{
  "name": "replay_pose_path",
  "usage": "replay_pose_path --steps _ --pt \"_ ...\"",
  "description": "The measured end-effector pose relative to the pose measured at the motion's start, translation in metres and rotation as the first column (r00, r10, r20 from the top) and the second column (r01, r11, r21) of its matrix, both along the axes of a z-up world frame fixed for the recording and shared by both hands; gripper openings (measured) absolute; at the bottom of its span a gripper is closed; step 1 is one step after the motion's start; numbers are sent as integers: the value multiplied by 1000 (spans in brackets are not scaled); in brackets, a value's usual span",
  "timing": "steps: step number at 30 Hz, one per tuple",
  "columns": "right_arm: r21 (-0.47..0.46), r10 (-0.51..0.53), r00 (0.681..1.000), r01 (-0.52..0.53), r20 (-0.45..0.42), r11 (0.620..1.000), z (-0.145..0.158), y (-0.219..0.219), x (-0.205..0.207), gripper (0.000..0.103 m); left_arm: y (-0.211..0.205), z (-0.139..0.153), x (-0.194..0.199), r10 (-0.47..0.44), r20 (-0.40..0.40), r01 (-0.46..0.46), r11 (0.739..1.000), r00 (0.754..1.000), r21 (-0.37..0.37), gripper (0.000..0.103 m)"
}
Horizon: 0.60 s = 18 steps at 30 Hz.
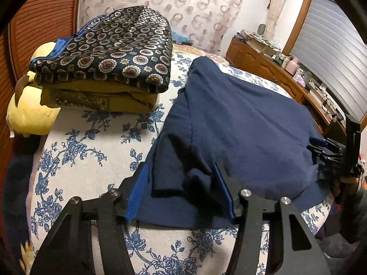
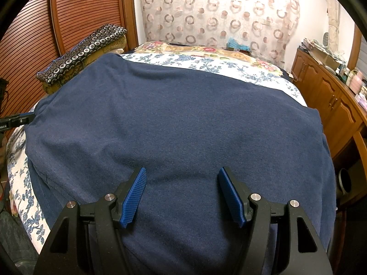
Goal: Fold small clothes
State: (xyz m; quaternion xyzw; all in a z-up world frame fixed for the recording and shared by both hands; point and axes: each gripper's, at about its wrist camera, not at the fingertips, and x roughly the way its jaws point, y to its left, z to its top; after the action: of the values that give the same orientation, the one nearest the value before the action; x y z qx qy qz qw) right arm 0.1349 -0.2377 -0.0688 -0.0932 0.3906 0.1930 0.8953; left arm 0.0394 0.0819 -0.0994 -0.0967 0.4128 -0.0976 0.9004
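A navy blue garment lies spread on the bed; it also shows in the left wrist view. My left gripper is open, its blue pads either side of the garment's bunched near-left corner, with cloth between them. My right gripper is open low over the garment's near middle, holding nothing. The right gripper also shows at the garment's right edge in the left wrist view. The left gripper's tip shows at the left edge of the right wrist view.
A stack of folded clothes, dark patterned on mustard, sits at the bed's far left beside a yellow plush. The bed has a blue floral sheet. A wooden cabinet with clutter stands on the right. A slatted wooden door is on the left.
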Motion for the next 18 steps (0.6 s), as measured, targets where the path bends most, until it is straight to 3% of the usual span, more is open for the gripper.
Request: replay_pose_path --steps 4,9,12,18 --pt "0 0 1000 0 0 1000 0 0 0 68 -1 0 4 -15 0 15 1000 1000 -13 46" --pt "1 1 1000 -1 0 1000 0 0 0 68 -7 1 8 -50 4 50 999 999 -15 15" --pt "0 1 1000 -1 0 1000 0 0 0 68 -8 8 8 -65 28 66 997 998 -31 10" --pt "3 0 1000 0 -1 1000 0 0 0 68 -30 47 9 -116 139 123 991 984 -48 9"
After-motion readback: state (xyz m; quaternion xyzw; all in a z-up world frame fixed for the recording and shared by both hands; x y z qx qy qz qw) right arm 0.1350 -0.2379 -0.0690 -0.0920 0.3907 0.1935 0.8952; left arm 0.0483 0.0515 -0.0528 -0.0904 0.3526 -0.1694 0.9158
